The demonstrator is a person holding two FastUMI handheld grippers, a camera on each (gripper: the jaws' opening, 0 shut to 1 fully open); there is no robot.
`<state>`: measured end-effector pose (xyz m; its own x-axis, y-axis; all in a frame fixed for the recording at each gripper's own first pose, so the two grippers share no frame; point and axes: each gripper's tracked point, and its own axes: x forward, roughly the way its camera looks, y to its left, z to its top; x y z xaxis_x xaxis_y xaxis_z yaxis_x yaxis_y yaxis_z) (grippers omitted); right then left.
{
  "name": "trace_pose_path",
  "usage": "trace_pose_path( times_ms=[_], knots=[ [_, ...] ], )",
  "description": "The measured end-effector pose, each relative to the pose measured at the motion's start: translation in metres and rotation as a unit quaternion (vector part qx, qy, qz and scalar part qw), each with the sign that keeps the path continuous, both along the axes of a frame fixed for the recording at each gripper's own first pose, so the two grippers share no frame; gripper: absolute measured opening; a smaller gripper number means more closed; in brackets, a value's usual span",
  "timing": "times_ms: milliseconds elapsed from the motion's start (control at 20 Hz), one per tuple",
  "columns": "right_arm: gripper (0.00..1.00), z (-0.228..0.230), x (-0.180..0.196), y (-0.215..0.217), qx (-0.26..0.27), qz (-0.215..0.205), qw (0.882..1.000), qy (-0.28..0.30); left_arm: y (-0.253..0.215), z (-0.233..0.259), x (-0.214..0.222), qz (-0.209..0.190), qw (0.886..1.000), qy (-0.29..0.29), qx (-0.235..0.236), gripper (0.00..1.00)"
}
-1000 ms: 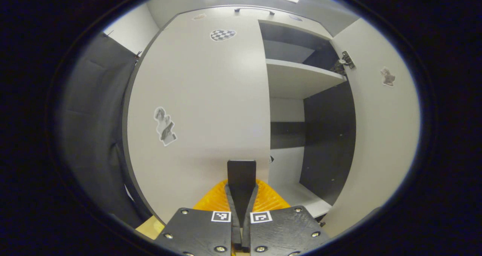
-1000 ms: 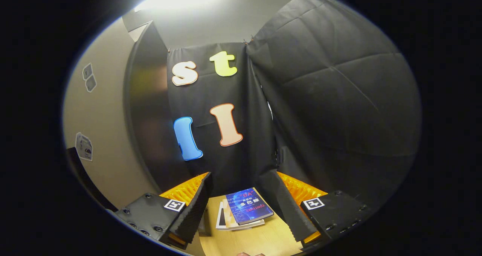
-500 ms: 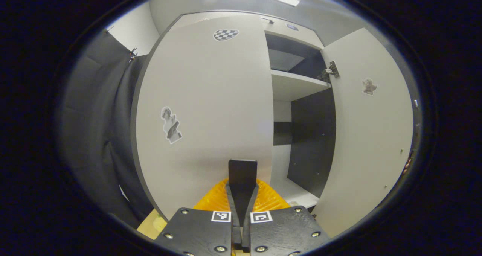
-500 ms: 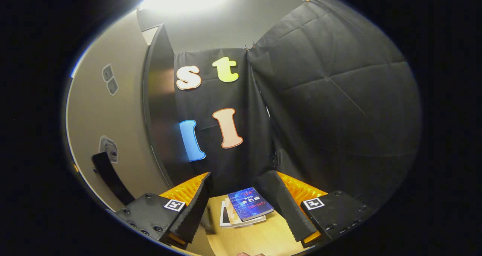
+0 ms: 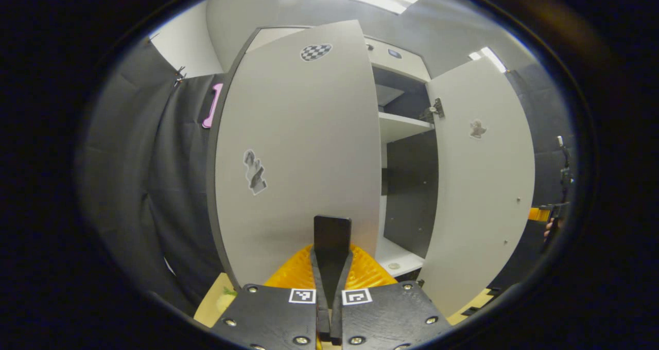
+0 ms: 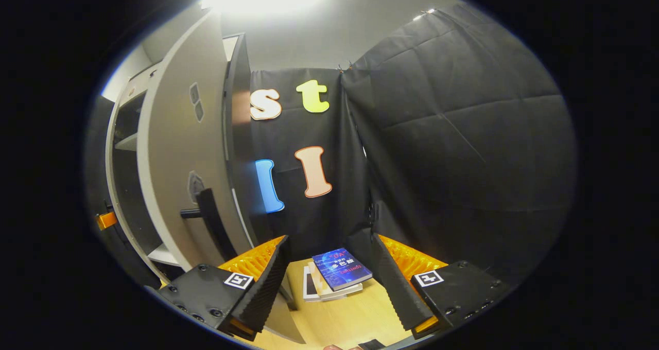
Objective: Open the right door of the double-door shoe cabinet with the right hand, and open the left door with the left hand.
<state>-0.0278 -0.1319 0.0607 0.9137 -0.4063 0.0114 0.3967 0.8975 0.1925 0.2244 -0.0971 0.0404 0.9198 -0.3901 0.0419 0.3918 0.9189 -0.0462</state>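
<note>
The light grey left door of the cabinet stands right in front of my left gripper. Its fingers are shut on a black handle on that door. The right door stands swung wide, baring a shelf and the dark inside. In the right gripper view the right door is at the left, its black handle free. My right gripper is open and holds nothing, away from the handle and facing the booth's cloth wall.
A small stack of books lies on the wooden floor ahead of the right gripper. Black cloth walls close in on both sides. The other gripper's orange part and a hand show at the far right of the left gripper view.
The left door has swung outward with my left gripper on its handle. The right gripper, open throughout, has drawn back from the right door, whose handle now shows in full.
</note>
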Motion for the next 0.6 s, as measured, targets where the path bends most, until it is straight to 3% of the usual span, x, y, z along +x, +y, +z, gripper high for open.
trace_pose_path(
  times_ms=[200, 600],
  knots=[
    [0.98, 0.008, -0.005, 0.017, -0.010, 0.001, 1.000, -0.008, 0.009, 0.001, -0.004, 0.001, 1.000, -0.004, -0.014, 0.04],
    [0.98, 0.010, -0.006, 0.040, -0.014, 0.013, 1.000, -0.007, 0.025, 0.001, -0.016, 0.040, 0.999, -0.009, -0.015, 0.03]
  ],
)
